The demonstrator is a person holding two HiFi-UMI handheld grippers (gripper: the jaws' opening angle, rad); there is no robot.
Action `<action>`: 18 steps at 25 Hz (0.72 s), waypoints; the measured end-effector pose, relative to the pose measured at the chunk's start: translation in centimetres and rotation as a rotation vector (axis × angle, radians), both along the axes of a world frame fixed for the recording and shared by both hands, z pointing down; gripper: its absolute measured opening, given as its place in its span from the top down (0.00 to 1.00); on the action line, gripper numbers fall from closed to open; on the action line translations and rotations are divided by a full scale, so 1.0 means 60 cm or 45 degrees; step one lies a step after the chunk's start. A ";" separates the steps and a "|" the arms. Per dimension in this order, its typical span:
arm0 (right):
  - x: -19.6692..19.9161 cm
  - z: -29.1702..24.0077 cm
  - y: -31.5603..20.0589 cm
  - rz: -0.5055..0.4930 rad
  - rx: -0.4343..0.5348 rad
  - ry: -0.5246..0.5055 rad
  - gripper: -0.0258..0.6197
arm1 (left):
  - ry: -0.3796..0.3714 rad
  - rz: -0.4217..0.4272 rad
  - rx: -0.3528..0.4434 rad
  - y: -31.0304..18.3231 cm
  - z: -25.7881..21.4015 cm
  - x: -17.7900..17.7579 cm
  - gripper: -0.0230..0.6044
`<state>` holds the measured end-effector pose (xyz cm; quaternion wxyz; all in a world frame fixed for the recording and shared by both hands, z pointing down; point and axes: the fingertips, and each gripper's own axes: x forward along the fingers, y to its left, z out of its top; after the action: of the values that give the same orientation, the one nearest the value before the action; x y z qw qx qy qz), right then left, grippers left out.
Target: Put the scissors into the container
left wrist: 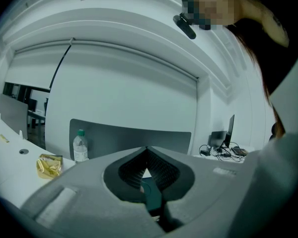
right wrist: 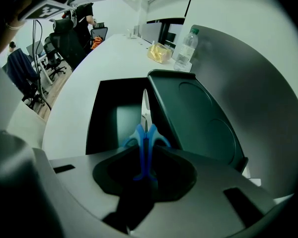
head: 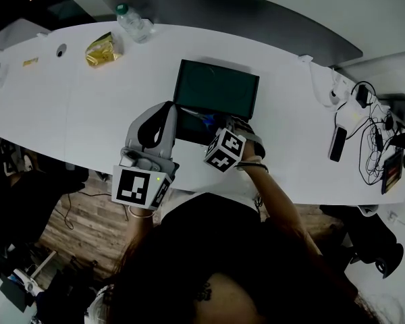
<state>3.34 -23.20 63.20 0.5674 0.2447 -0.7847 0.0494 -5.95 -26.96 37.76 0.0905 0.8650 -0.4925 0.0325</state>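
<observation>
A dark green container stands on the white table, its lid raised upright at the back. My right gripper is shut on blue-handled scissors and points steeply down. The scissors' blades hang over the container's open box, next to the lid. My left gripper is at the container's left side. In the left gripper view its jaws meet at the tips, with a dark teal piece of the container's wall between the pads.
A water bottle and a yellow packet lie at the back left of the table. At the right end are a phone and tangled cables. A dark partition runs behind the table.
</observation>
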 end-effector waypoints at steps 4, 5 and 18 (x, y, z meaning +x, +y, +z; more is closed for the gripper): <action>-0.001 0.010 -0.003 0.007 -0.026 0.016 0.82 | 0.002 -0.007 -0.001 -0.005 0.005 -0.002 0.95; -0.001 0.012 -0.004 0.007 -0.033 0.020 0.82 | 0.003 -0.011 -0.003 -0.006 0.006 -0.003 0.94; -0.010 0.030 -0.002 -0.023 -0.087 0.054 0.82 | -0.004 -0.024 -0.021 -0.012 0.013 -0.001 0.94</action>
<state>2.73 -23.29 65.00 0.5925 0.2190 -0.7724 0.0660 -6.02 -27.66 38.57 0.0972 0.8596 -0.5003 0.0372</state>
